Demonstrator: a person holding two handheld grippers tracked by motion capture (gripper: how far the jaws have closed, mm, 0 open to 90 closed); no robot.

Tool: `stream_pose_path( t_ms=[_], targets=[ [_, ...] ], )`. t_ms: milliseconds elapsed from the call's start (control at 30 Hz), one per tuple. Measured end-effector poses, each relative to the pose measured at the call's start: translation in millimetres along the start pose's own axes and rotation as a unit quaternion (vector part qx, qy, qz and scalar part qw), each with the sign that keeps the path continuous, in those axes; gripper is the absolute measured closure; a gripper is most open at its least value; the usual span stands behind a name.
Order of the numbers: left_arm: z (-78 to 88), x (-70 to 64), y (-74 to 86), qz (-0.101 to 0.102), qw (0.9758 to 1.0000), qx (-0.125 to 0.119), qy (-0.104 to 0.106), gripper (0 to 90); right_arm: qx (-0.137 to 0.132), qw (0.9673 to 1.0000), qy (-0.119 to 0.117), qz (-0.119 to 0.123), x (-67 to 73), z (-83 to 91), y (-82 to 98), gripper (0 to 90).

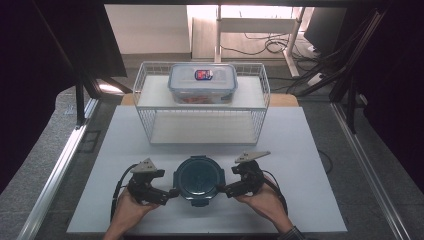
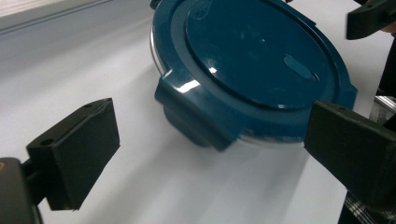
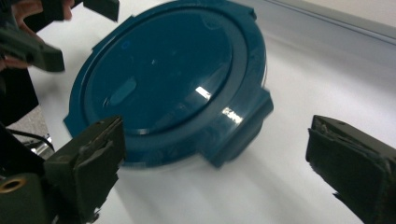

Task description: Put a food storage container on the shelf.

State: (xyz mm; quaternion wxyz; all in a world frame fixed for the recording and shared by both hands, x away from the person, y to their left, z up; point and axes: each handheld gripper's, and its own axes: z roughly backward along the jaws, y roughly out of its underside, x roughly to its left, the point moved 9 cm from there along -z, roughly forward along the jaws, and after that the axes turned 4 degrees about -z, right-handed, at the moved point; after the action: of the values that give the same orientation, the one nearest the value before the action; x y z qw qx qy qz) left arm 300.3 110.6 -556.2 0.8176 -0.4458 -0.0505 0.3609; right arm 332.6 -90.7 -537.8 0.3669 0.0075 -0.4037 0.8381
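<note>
Round container (image 1: 198,180): dark blue clip-on lid, clear body; sits on the white table (image 1: 310,165) near the middle of the front edge, between the two grippers.
Lid clips: one side latch (image 2: 196,112) faces the left gripper view, another (image 3: 243,126) faces the right gripper view; both folded down against the body.
Left gripper (image 1: 170,194): held in the left hand (image 1: 127,210) near the front edge, left of the container; jaws spread wide, tips just beside the container's left side, latch between them, pads not pressing on it.
Right gripper (image 1: 226,190): held in the right hand (image 1: 262,200), right of the container; jaws wide apart, nothing clamped, latch in the gap between the pads.
Wire shelf (image 1: 150,95): white, stands at the far edge of the table, well apart from the round container.
Rectangular box (image 1: 202,82): clear, clip lid with a blue and red label; rests on the shelf's upper level.
</note>
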Motion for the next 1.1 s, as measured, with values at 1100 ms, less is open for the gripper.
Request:
stream_pose_path(
  t_ms=[1100],
  targets=[
    [-11.7, -8.8, 14.1, 0.146, 0.9796, 0.021, 0.137, 28.4, 0.081, 0.9776, -0.129, -0.145, -2.2, -11.7, 17.1, 32.0]
  ],
)
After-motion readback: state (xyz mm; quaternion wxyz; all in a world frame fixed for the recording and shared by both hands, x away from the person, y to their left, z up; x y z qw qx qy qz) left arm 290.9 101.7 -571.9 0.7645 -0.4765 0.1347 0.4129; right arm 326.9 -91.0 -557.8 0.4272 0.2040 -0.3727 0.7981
